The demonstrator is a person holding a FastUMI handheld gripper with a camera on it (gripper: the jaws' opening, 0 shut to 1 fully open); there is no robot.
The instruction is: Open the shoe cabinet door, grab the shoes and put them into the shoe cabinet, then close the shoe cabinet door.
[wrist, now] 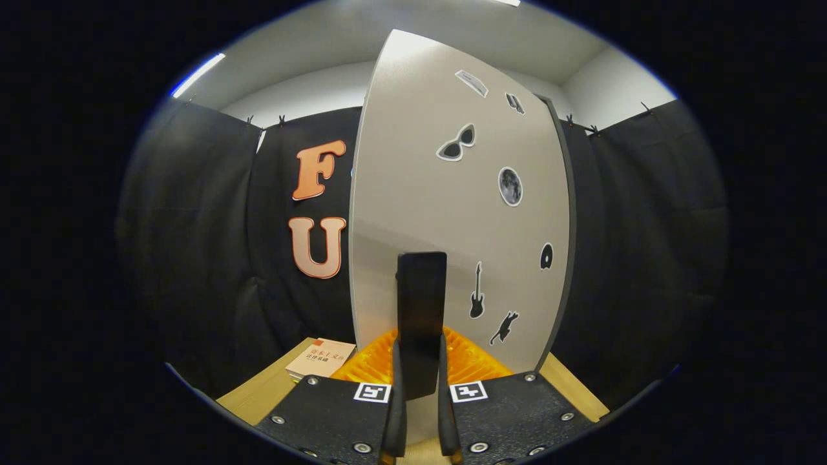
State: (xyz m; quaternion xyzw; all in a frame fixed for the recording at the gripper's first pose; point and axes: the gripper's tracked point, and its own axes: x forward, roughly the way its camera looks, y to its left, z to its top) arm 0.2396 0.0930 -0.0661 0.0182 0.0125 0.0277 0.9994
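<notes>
Black handle (421,310), claw (418,361) clamped upright

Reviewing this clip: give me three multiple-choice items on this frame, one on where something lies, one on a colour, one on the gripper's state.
1. Where does the book lie?
A. On the wooden surface left of the cabinet door
B. On top of the door
C. Between the fingers

2. What colour is the ribbed thing just behind the fingers?
A. Green
B. Orange
C. White

3. What is the gripper doing?
A. Open, nothing between the fingers
B. Shut on the dark flat handle
C. Shut on the book

Key: 1 A, the book rests on the wooden surface beside the grey door, left of the fingers. 2 B, the ribbed surface at the door's foot is orange. 3 B, both fingers press the sides of the dark flat handle standing upright against the door.
</notes>
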